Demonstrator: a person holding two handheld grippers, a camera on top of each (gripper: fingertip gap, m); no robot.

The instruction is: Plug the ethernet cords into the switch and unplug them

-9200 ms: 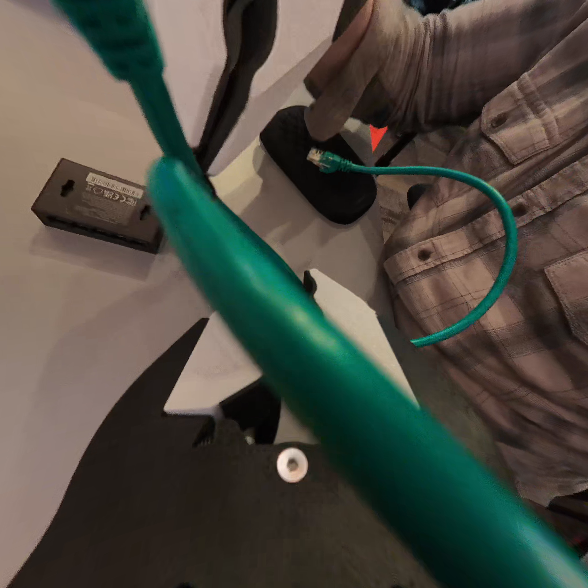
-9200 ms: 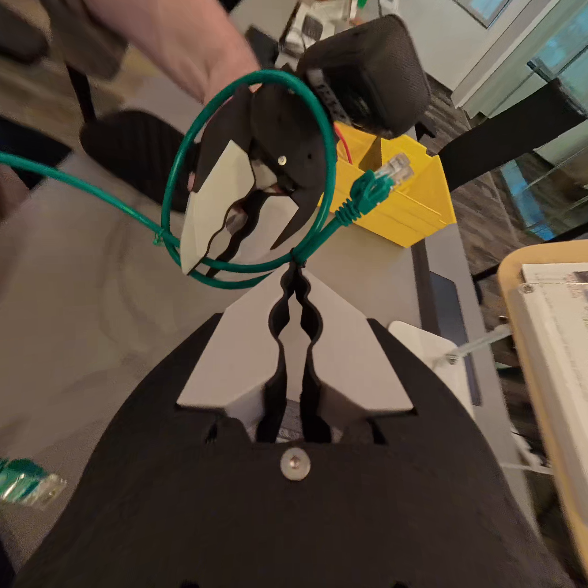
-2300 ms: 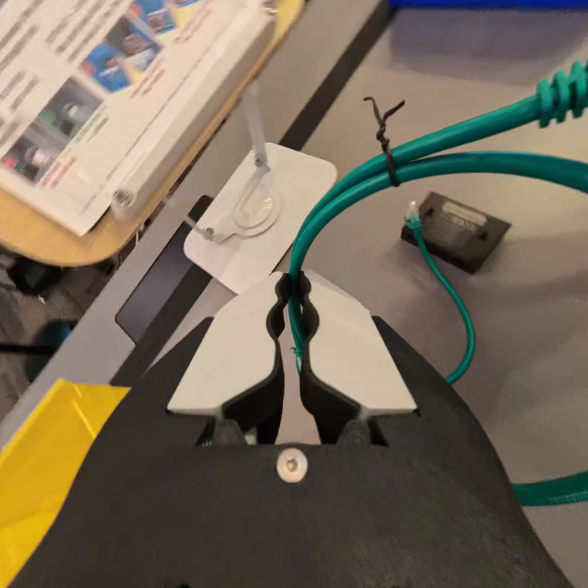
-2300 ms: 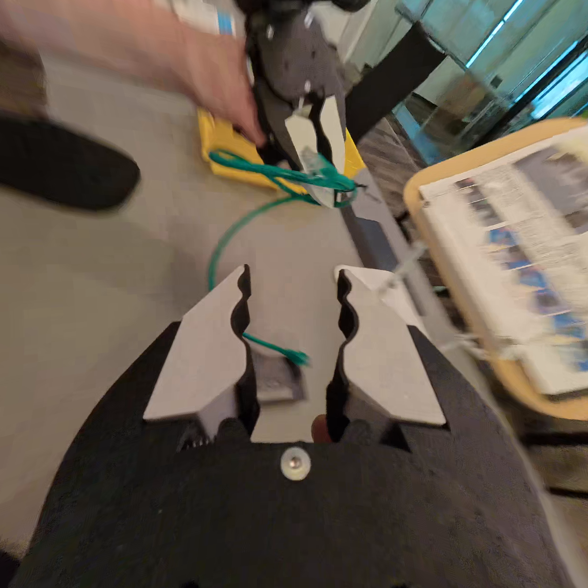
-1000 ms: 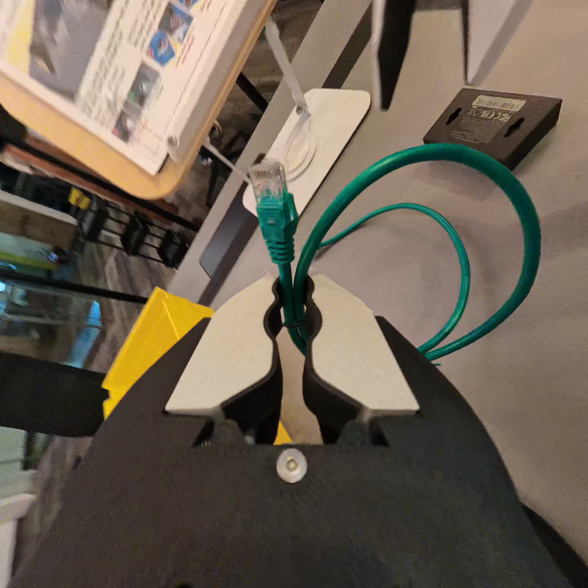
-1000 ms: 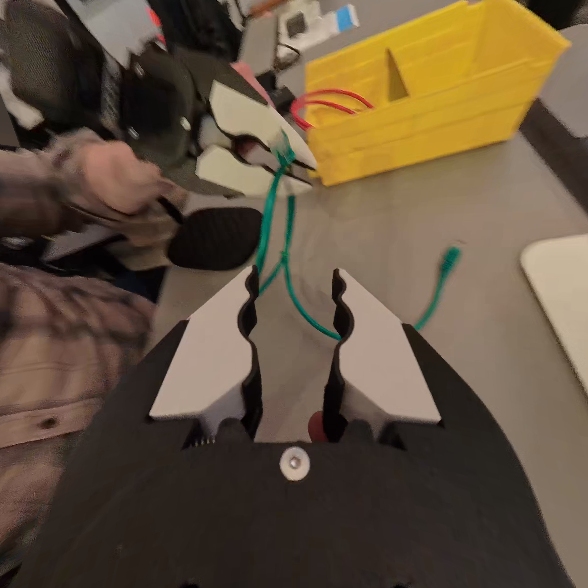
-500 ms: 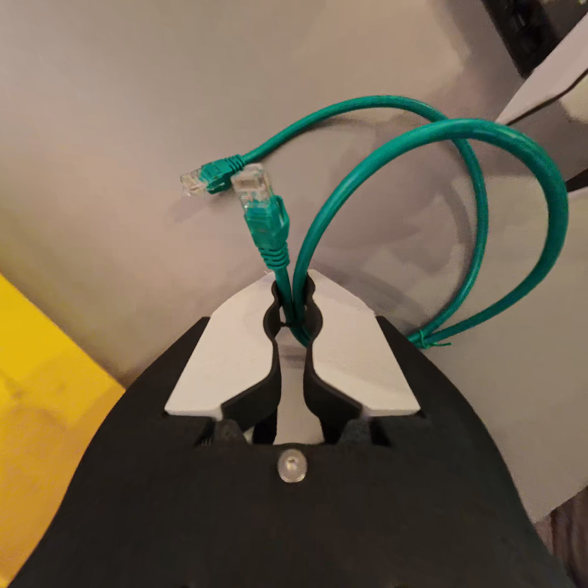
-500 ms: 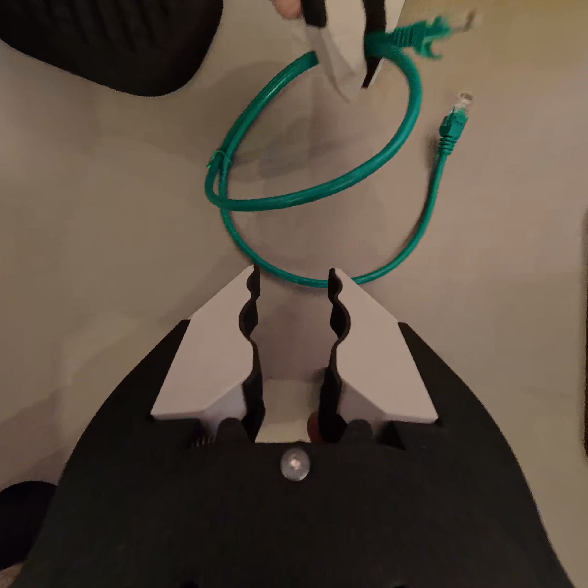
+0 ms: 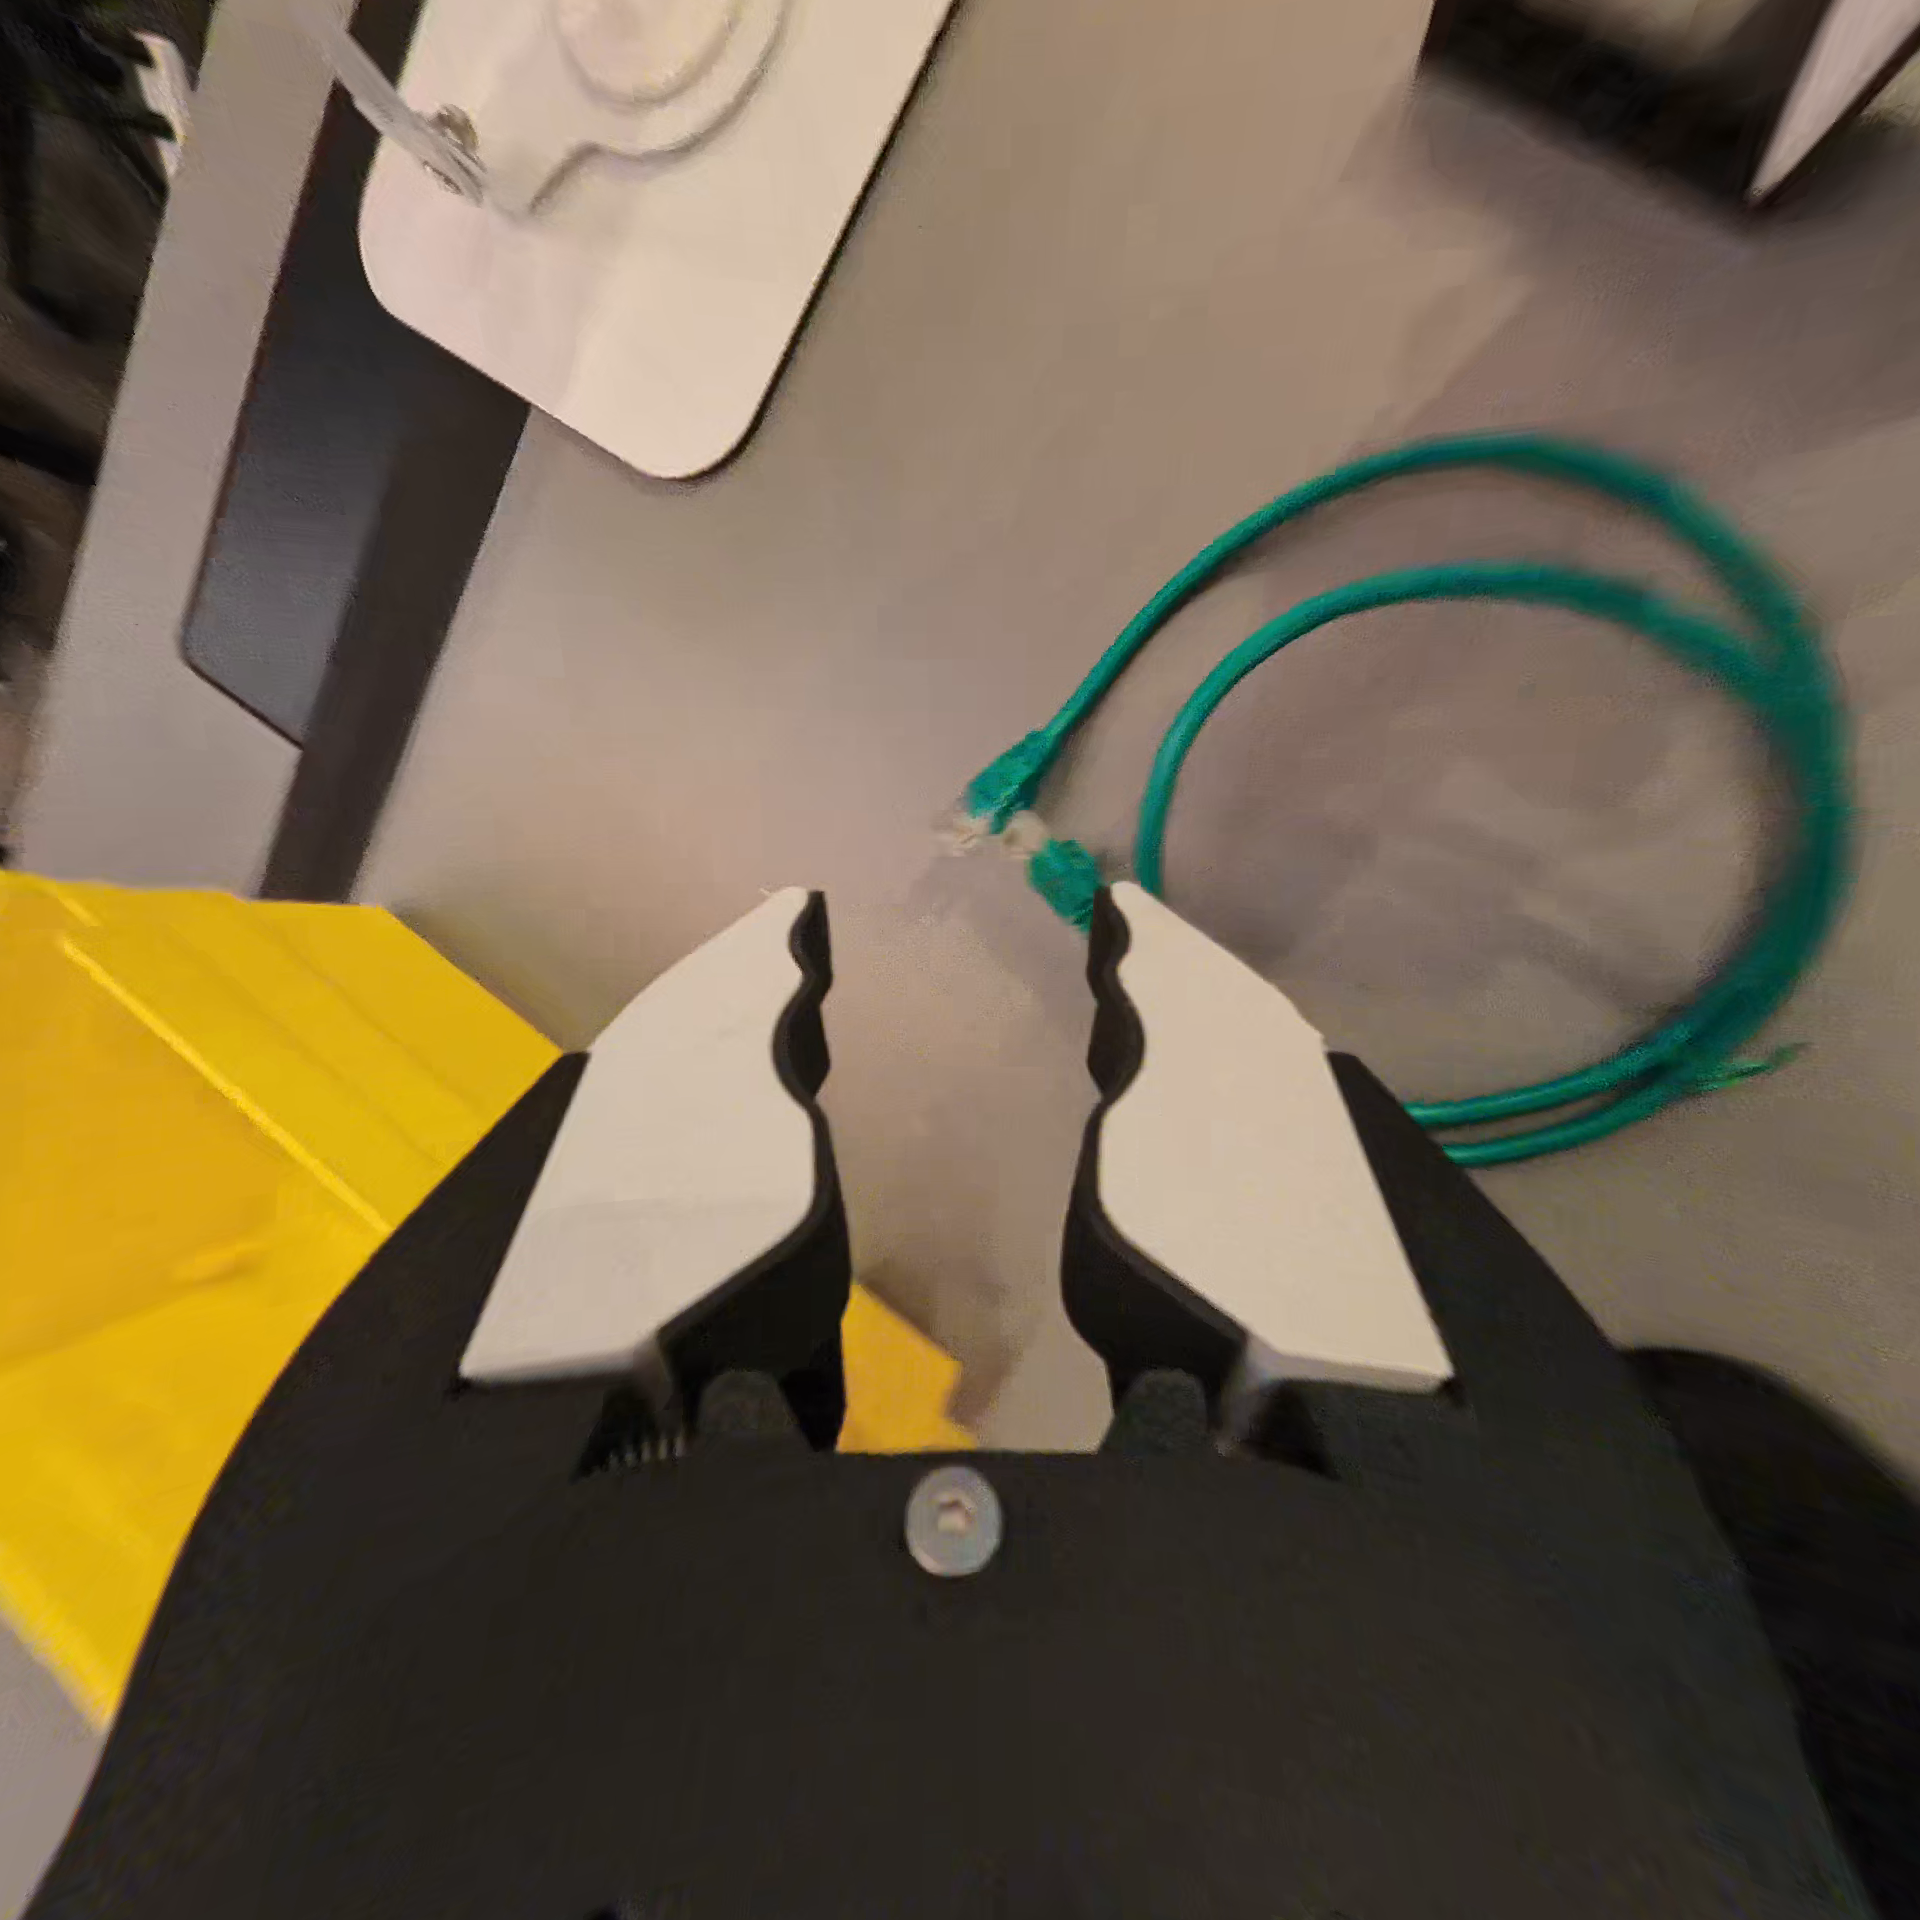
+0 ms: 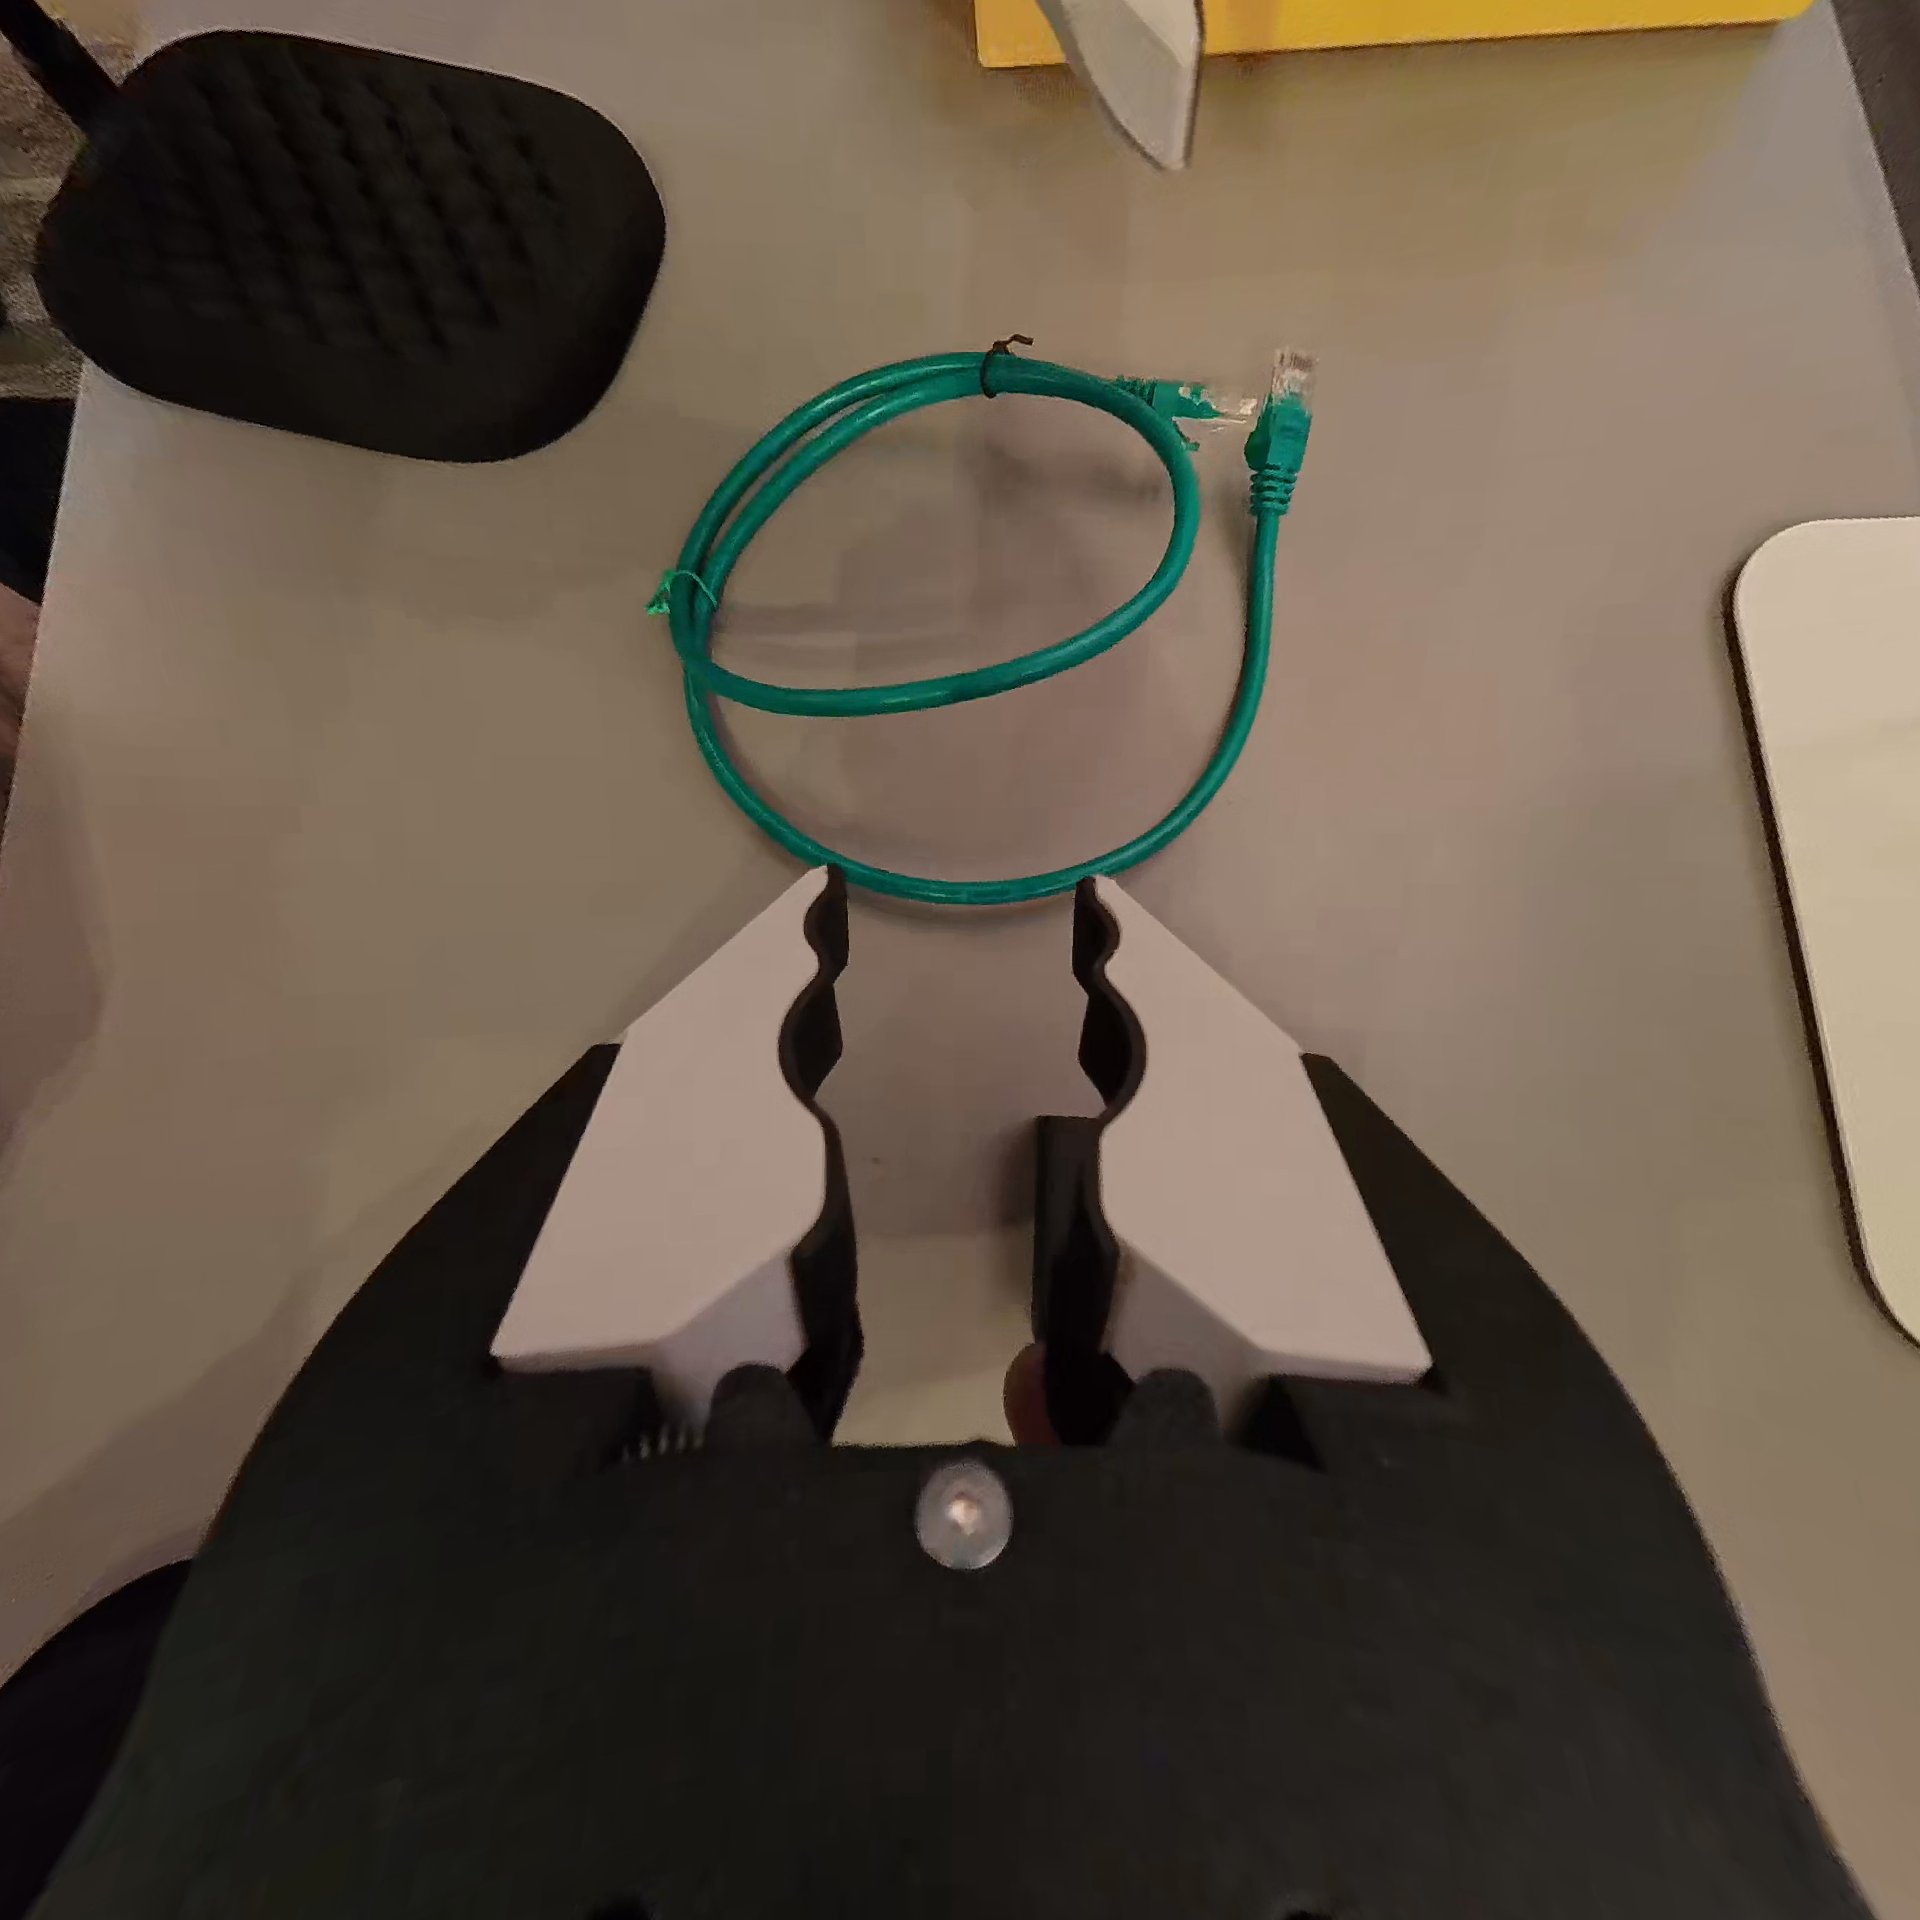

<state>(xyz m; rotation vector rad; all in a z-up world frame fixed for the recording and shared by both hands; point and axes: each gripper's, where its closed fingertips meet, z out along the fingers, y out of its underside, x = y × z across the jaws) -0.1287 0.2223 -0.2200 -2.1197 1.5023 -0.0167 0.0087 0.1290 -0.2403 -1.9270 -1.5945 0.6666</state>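
Right wrist view shows the grey table (image 10: 312, 831) under me, then the yellow bin (image 10: 1455, 26) at its far edge. My right claw (image 10: 956, 894) gapes empty; my left claw (image 9: 951, 914) too. The green ethernet cord (image 10: 935, 691) lies coiled mid-table, both plugs free. No switch shows, so plugging looks either finished or pending.

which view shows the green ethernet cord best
The right wrist view: the whole green ethernet cord lies sharp on the table, coiled, both plugs visible. The left wrist view shows it blurred and partly hidden behind the left gripper.
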